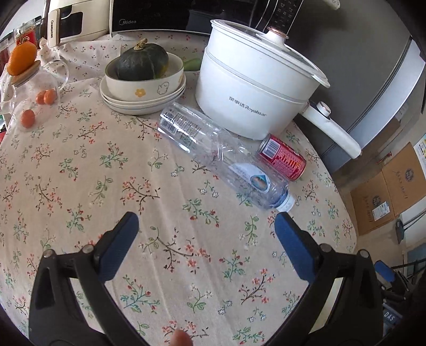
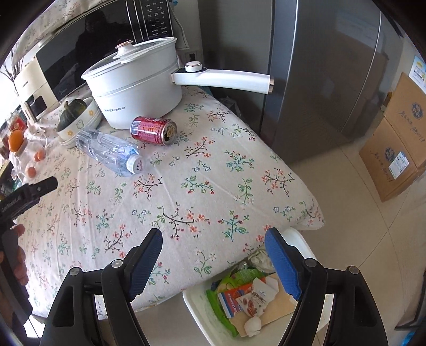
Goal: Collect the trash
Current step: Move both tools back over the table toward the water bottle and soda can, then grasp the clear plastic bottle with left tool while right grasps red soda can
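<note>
An empty clear plastic bottle (image 1: 221,154) lies on its side on the floral tablecloth (image 1: 80,170), cap toward me. A red drink can (image 1: 282,157) lies on its side just right of it, beside the white pot. My left gripper (image 1: 206,221) is open and empty, above the cloth just short of the bottle's cap. My right gripper (image 2: 213,237) is open and empty over the table's near edge. The bottle (image 2: 109,151) and can (image 2: 153,130) lie farther back. A white bin (image 2: 311,316) with wrappers stands on the floor below the right gripper.
A white Royalstar electric pot (image 1: 250,87) with a long handle (image 2: 226,79) stands behind the trash. A bowl with a green squash (image 1: 143,71), a glass jar with oranges (image 1: 32,90), a microwave (image 1: 149,16), a fridge (image 2: 319,79) and cardboard boxes (image 2: 396,138) surround the table.
</note>
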The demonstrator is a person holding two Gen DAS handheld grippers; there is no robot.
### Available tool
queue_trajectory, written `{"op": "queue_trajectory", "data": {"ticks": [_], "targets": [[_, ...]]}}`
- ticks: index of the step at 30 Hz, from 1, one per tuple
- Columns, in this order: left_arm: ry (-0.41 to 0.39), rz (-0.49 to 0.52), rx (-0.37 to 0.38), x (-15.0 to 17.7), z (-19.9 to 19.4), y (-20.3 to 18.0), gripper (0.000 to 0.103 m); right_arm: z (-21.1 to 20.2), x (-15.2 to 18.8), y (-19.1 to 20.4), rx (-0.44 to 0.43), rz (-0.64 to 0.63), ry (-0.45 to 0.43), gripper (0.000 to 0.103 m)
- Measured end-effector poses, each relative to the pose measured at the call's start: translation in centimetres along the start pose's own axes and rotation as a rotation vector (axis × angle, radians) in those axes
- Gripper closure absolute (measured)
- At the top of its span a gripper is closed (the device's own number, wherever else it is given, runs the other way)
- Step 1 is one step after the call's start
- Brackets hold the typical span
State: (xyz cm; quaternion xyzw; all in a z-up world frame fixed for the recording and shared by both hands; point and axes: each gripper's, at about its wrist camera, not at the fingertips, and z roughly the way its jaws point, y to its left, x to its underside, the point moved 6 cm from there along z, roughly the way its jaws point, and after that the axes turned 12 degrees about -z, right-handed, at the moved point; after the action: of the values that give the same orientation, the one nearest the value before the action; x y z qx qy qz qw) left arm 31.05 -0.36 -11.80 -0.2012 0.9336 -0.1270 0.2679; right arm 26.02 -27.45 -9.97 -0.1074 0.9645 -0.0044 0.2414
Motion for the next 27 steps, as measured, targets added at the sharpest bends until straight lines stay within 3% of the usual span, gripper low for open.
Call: {"op": "queue_trajectory", "data": {"ticks": [8,13,17,22,27], "targets": [[-0.004,-0.127,-0.053,-2.9,6.2,-4.3,0.006,3.0,-1.3,-1.2,-0.013,-0.025,0.007,0.022],[-0.026,-0.147,-0.144,-3.7,8.3,-5.1,0.006,4.8,-1.7,-3.1,0.004,-0.014,0.012,0.022],[0.001,-0.124,-0.202,-3.3,9.5,-5.0,0.006,6.1,-2.0,-3.9,-0.004,0.004,0.016,0.022],[0.051,-0.096,-0.16,-2.3,9.6,-4.3,0.013,6.9,-2.9,-3.2,-0.025,-0.009,0.003,0.022],[0.09,0.058,-0.122,-0.7,7.4,-2.2,0.02,7.8,-5.3,-0.8,-0.079,-0.086,-0.061,0.022]]}}
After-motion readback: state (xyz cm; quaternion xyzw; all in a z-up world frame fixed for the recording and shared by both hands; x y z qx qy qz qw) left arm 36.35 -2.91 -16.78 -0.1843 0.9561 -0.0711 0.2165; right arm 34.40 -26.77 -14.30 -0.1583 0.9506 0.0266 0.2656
